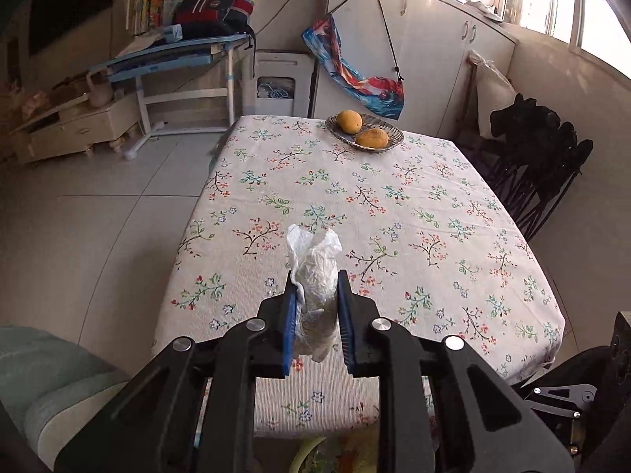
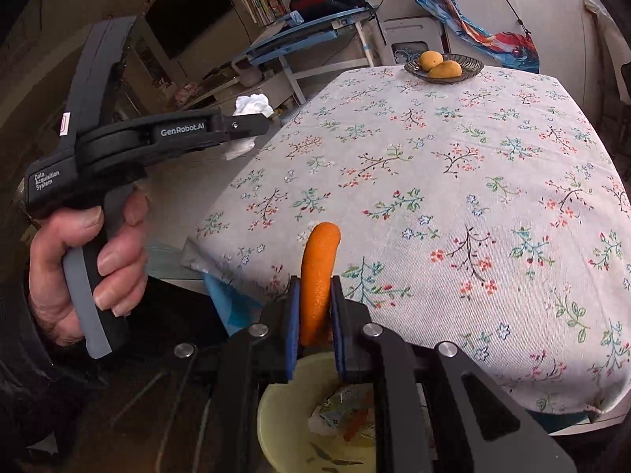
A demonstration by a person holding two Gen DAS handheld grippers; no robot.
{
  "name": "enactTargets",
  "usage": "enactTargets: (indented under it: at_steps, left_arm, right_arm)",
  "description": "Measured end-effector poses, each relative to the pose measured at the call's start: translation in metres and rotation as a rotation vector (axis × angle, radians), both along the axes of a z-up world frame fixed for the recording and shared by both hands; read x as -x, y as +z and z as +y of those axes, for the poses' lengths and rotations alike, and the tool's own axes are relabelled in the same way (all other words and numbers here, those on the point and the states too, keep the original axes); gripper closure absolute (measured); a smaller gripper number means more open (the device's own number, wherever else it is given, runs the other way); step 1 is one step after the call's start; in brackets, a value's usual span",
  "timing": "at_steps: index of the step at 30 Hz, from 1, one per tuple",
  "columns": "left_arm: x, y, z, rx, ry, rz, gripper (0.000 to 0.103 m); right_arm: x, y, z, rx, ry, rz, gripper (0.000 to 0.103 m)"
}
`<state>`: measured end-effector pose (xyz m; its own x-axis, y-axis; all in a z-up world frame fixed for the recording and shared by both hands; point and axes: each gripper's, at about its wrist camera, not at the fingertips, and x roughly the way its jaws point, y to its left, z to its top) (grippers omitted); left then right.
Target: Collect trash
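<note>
Floral tablecloth bears fruit bowl, near cupboards.

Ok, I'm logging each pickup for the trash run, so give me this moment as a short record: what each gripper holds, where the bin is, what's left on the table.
left gripper: jaws shut on tissue
right gripper: jaws shut on orange peel
bin: yellowish, below the right gripper at the table's near edge, already holding scraps
table: floral cloth; only a fruit dish with two fruits at the far end
loose trash on table: none visible
</note>
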<state>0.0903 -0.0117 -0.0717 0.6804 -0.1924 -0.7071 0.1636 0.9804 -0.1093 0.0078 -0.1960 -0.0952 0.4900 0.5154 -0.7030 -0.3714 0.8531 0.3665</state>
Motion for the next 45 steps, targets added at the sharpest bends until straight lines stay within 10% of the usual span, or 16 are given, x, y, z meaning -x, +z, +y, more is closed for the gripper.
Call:
enactTargets:
  at_steps: [15, 18, 25, 30, 45]
  left_arm:
    - [0.096, -0.008, 0.009, -0.012, 0.010, 0.005, 0.085]
    - [0.109, -0.013, 0.009, -0.003, 0.012, 0.037, 0.085]
    - [0.145, -0.044, -0.004, 0.012, -0.028, 0.183, 0.084]
    - [0.165, -0.056, -0.025, -0.050, -0.107, 0.244, 0.055]
    - [0.202, 0.034, 0.002, -0.103, 0.088, -0.149, 0.020]
  right_arm:
    - [0.053, -0.037, 0.023, 0.095, 0.059, 0.125, 0.085]
    - [0.058, -0.041, 0.023, 0.113, 0.049, 0.142, 0.063]
    - [0.065, -0.019, -0.010, 0.071, -0.128, 0.051, 0.052]
    - [0.075, 0.010, -0.028, 0.029, -0.241, -0.097, 0.033]
    - [0.136, 0.078, -0.038, 0.169, -0.434, -0.441, 0.010]
